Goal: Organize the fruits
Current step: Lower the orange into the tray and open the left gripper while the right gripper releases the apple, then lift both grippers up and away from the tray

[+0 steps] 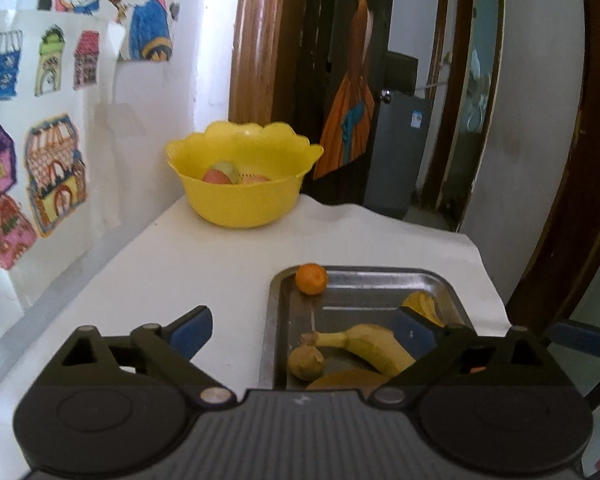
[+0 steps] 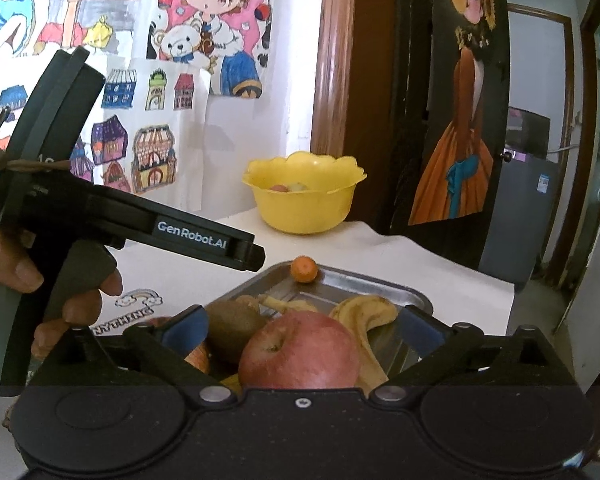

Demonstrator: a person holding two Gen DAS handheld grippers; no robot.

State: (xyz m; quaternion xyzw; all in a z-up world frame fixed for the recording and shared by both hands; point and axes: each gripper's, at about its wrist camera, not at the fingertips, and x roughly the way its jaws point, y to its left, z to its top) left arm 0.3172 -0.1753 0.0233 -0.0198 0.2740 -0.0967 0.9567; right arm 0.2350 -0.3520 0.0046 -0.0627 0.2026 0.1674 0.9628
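Note:
A metal tray (image 1: pixel 364 280) on the white table holds a small orange (image 1: pixel 311 278), bananas (image 1: pixel 374 346) and a kiwi (image 1: pixel 306 362). A yellow bowl (image 1: pixel 244 176) at the far end holds an apple (image 1: pixel 221 173) and another fruit. My left gripper (image 1: pixel 304 330) is open and empty, above the tray's left edge. In the right wrist view, my right gripper (image 2: pixel 304 334) is open, with a red apple (image 2: pixel 300 354) between its fingers, not clamped. A kiwi (image 2: pixel 234 326), a banana (image 2: pixel 366 316), the orange (image 2: pixel 304 269) and the bowl (image 2: pixel 304 196) also show.
A wall with children's drawings (image 1: pixel 56 168) runs along the table's left side. A dark door (image 1: pixel 348 80) and doorway stand behind the bowl. The left hand-held gripper body (image 2: pixel 100 208) crosses the left of the right wrist view. The table edge (image 1: pixel 488 276) drops off on the right.

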